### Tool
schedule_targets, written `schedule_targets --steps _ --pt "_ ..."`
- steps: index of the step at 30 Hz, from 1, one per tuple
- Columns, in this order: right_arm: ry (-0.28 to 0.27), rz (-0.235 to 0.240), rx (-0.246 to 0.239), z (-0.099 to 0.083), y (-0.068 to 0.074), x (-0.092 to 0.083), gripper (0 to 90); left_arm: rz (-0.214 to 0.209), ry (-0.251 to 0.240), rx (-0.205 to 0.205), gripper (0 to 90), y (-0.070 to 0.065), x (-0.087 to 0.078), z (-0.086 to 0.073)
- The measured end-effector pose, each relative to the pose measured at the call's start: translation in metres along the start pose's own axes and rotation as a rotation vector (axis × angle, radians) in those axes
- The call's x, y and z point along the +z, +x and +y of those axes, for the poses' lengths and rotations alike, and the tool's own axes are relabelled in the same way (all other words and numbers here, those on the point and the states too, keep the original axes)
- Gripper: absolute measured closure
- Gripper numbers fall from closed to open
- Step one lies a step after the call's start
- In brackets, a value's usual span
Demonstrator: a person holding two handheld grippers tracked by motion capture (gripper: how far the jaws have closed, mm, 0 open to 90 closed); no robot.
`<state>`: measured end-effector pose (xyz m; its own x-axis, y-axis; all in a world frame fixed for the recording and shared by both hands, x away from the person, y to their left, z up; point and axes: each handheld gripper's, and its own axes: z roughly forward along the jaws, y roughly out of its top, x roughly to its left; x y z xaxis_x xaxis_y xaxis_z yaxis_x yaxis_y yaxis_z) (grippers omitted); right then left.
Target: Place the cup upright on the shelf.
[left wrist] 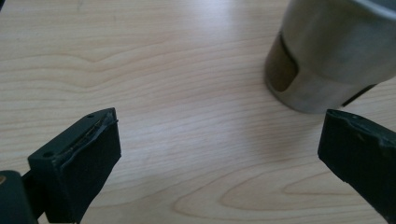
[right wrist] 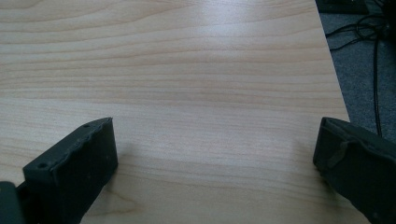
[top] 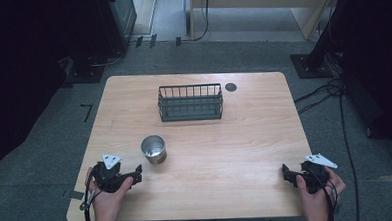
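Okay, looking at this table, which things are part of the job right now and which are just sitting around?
In the job:
- metal cup, close ahead of the open left gripper
- left gripper

Just lying about:
- wire basket, at the far side of the table
- right gripper, open over bare wood
- cables on the floor

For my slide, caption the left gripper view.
Left gripper, jaws open, just short of the metal cup on the wooden table.

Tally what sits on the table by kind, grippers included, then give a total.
Metal cup: 1
Wire basket: 1
Handheld grippers: 2, the left gripper and the right gripper, both open
Total: 4, all on the wooden table
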<state>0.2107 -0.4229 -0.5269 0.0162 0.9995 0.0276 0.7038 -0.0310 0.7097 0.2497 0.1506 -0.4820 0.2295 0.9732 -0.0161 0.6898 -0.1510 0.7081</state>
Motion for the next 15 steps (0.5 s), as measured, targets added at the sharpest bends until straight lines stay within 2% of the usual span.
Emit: schedule_targets --steps 15 --pt "0.000 0.000 0.000 0.000 0.000 0.000 0.0 -0.042 0.000 0.047 0.0 -0.026 0.005 0.013"
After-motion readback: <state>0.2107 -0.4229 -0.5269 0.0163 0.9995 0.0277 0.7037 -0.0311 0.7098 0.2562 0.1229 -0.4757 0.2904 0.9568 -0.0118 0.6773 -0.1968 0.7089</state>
